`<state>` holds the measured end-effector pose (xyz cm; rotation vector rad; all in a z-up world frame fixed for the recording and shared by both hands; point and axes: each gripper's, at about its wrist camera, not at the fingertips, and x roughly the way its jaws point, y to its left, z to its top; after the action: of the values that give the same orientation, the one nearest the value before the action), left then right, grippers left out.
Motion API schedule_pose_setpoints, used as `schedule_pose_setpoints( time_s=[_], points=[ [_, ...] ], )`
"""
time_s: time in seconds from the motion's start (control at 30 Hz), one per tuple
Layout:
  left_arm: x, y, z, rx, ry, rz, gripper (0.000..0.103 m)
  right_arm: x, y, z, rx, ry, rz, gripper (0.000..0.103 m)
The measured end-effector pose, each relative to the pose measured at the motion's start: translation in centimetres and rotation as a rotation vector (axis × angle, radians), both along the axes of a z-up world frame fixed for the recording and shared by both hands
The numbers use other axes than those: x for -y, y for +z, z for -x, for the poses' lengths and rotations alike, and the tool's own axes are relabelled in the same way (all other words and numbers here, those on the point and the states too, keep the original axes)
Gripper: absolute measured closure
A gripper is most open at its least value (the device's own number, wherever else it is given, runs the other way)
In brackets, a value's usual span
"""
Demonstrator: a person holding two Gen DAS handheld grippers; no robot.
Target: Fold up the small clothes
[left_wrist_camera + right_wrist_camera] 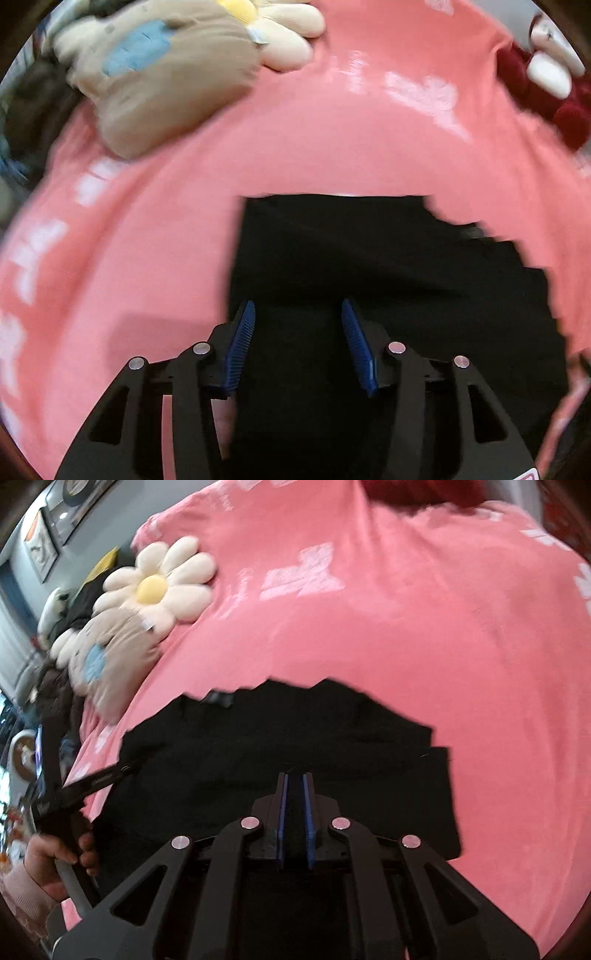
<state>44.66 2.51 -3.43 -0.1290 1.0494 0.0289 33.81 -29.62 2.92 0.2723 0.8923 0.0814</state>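
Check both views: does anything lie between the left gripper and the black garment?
Nothing visible does. The left gripper hangs open directly over the black garment. The plush pillows sit off on the pink blanket, clear of it.

A pink blanket [424, 635] (white print scattered over it) covers the surface. On it lie a black garment [258, 746], a daisy cushion [162, 583] and a tan cushion [118, 653], the 2 cushions touching.
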Motion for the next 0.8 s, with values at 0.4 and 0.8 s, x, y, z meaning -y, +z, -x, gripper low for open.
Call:
schedule_pose_setpoints(
  time_s=[0.4, 0.8],
  points=[
    [-4.4, 2.9, 0.7, 0.054, 0.088, 0.134, 0.044, -3.9, -0.8, -2.4, -0.023, 0.116, -0.03, 0.095],
    [-10.4, 7.7, 13.3, 0.141, 0.057, 0.088, 0.041, -23.0, -6.2, 1.2, -0.135, 0.511, -0.136, 0.095]
  ],
)
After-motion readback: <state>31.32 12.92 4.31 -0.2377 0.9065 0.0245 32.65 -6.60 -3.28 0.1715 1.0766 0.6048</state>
